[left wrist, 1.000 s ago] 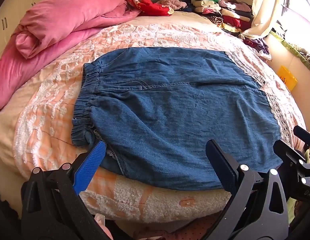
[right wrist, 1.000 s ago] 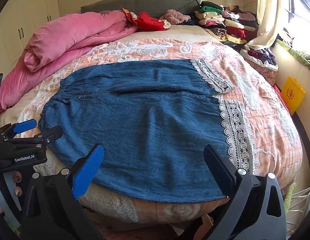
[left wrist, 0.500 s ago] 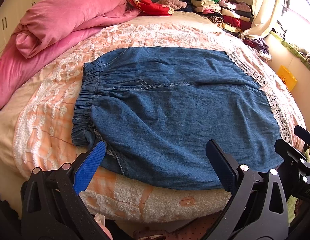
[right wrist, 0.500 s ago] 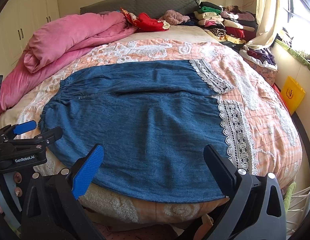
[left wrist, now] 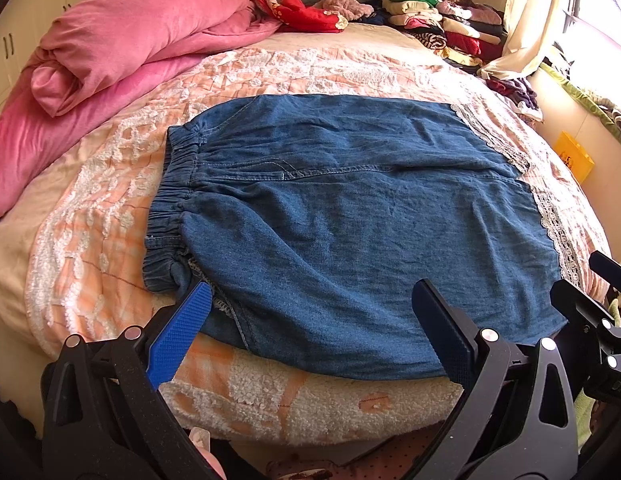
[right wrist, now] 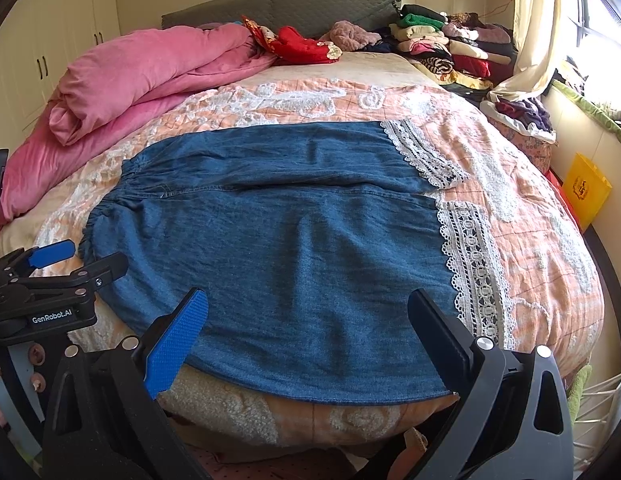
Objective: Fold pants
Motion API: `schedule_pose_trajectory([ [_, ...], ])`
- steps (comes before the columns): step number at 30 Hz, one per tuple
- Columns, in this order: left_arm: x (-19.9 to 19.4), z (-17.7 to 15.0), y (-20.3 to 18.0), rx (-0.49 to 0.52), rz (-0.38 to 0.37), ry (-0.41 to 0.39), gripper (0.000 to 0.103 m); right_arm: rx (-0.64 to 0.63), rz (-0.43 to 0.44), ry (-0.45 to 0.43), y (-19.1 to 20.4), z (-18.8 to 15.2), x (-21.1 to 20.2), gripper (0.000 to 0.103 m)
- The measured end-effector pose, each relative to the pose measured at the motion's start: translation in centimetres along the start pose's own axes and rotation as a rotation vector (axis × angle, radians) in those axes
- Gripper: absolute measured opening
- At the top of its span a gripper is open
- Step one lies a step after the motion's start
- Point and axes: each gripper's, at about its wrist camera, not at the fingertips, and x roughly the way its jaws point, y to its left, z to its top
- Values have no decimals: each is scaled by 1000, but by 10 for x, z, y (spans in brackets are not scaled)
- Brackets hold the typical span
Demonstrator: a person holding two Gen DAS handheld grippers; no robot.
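Ahead of both sets of jaws, the pants (left wrist: 350,216) are laid flat on the bed (left wrist: 90,200), while the left gripper (left wrist: 310,320) and the right gripper (right wrist: 306,316) are held wide apart, empty, above the near edge.

Cream wardrobe doors (right wrist: 50,40) at left, grey padded headboard (right wrist: 282,8), sunlit window (right wrist: 602,20) with pale curtain (right wrist: 530,40) at right
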Motion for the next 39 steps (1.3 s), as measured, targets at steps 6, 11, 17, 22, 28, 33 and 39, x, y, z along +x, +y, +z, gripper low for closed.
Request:
schedule_pose_trajectory([
  [6, 0, 0, 0, 0, -1, 0, 94, -5, -2, 3, 5, 0, -6, 99],
  [11, 0, 0, 0, -1, -2, 0, 94, -16, -4, 1, 8, 0, -9, 99],
  [17, 0, 0, 0, -1, -4, -1, 94, -19, -6, 3, 9, 0, -7, 99],
  [22, -1, 0, -3, -5, -5, -5, 94, -30, -4, 1, 14, 2, -5, 99],
  [28, 4, 8, 6, -17, -6, -6, 94, -54, 1, 0, 20, 11, 1, 99],
  [33, 12, 17, 25, -48, 3, -8, 94, -84, 8, -6, 24, 25, 10, 99],
  [39, 21, 30, 52, -98, 25, -8, 94, -125, 9, -6, 28, 50, 29, 99],
])
